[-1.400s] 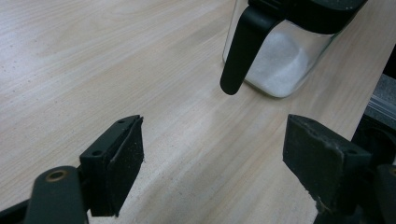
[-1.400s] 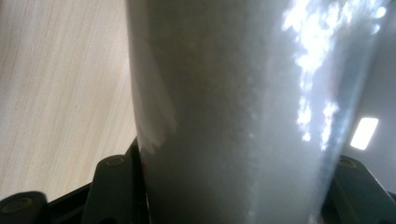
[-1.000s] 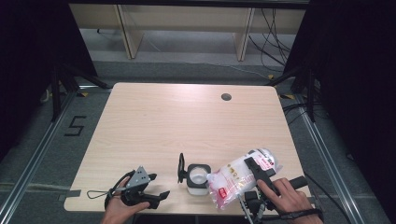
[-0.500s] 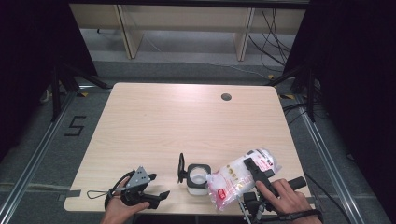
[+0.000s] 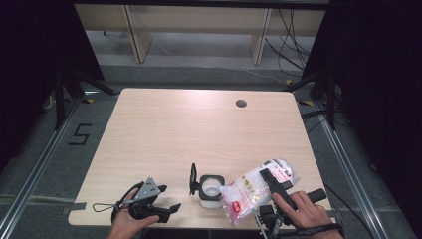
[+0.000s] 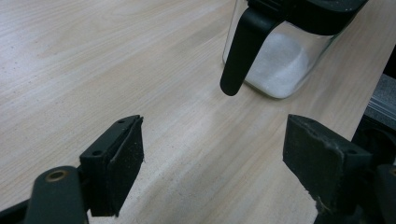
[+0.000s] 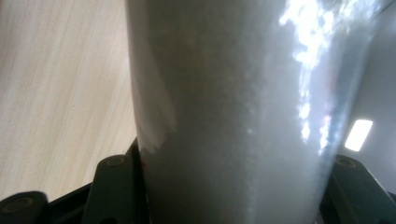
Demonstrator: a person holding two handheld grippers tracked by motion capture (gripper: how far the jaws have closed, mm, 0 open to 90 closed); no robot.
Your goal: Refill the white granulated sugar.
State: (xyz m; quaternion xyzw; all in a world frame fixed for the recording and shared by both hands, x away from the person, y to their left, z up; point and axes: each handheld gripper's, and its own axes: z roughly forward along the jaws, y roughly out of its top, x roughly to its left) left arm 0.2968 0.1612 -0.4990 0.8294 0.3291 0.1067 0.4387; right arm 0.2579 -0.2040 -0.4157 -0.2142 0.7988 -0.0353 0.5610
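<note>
White powder bag, clamped in our right fingers, is tilting spout-down over the jar at the tabletop's near edge; our left fingers are idling released.

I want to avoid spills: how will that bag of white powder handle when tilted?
The bag looks soft and full, so it will likely sag around the right tongs. Its clear film seems glossy, possibly slippery. Its contents may shift suddenly toward the jar.
</note>
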